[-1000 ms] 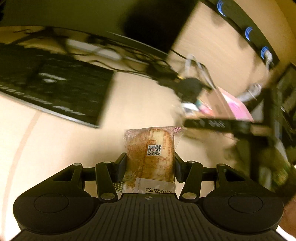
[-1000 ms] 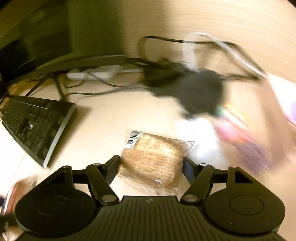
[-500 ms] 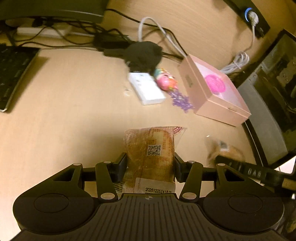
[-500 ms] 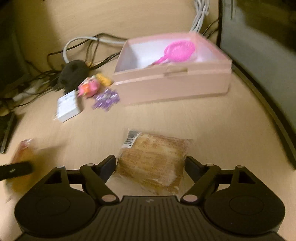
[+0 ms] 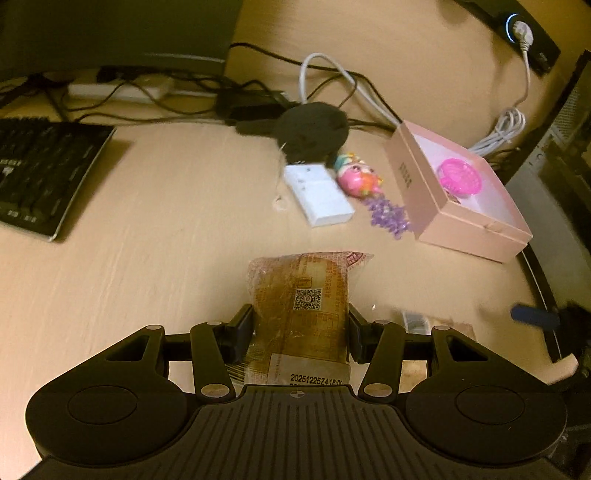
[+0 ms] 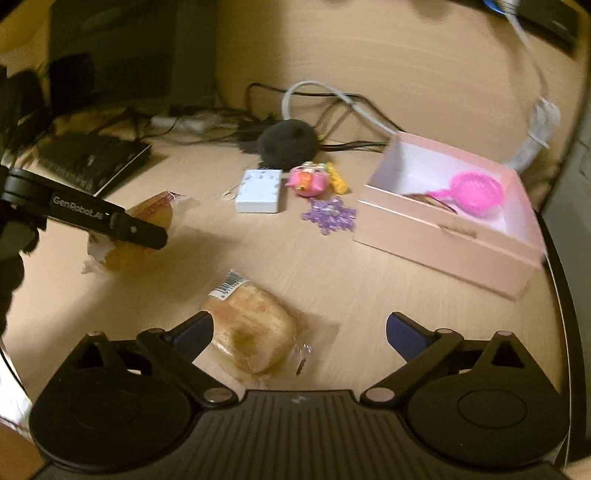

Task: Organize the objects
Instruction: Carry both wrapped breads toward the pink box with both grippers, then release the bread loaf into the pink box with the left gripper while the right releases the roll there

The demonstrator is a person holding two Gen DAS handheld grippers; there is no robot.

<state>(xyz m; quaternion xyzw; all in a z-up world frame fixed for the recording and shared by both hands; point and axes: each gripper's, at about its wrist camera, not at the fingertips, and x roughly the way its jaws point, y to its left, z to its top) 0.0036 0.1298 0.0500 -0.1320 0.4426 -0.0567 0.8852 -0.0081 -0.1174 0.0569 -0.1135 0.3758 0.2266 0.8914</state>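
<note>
My left gripper [image 5: 301, 328] is shut on a wrapped bread with a QR code [image 5: 301, 314], held above the desk; it also shows in the right wrist view [image 6: 147, 221] at the left. My right gripper [image 6: 299, 328] is open, and a second wrapped bread [image 6: 251, 332] lies on the desk by its left finger, free of the jaws. An open pink box [image 6: 443, 236] holding a pink strainer [image 6: 476, 192] sits at the right; it also shows in the left wrist view [image 5: 458, 195].
A white block [image 6: 258, 190], a pink toy [image 6: 308, 179], a purple snowflake [image 6: 328, 216] and a black round object [image 6: 288, 142] with cables lie mid-desk. A keyboard [image 5: 40, 173] lies at the left, a monitor [image 5: 110, 29] behind it. A dark case stands at the right edge.
My right gripper has opened and let go of its bread, which now lies on the desk. Both views have swung; my left gripper still holds its bread.
</note>
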